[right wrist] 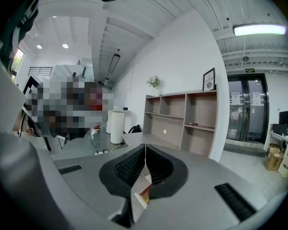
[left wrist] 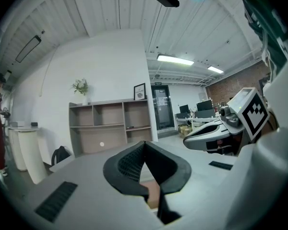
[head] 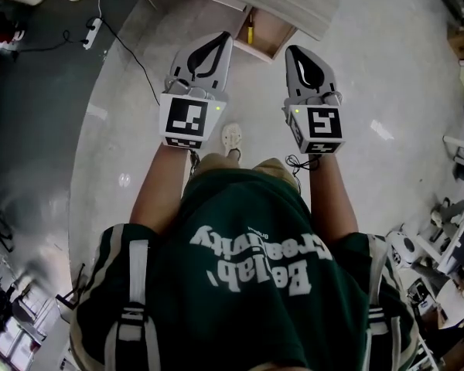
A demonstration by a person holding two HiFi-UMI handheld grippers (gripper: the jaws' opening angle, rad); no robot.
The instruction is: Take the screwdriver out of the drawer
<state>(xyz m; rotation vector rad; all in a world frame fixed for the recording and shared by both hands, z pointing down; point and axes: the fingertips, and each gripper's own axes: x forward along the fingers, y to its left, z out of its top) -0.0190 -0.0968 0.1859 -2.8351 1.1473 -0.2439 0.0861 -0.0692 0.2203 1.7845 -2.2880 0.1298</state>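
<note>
The left gripper (head: 225,37) and right gripper (head: 292,49) both have fingers pressed together, empty. The green shirt (head: 247,300) says "Belab".

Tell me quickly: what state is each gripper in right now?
Left gripper: closed, jaws together, nothing between them.
Right gripper: closed, jaws together, nothing held.

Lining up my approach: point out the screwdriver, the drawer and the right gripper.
screwdriver (head: 250,32): head view, on its yellow handle.
drawer (head: 274,31): head view, on its bare wooden floor.
right gripper (head: 291,50): head view, at its closed fingertips.
</note>
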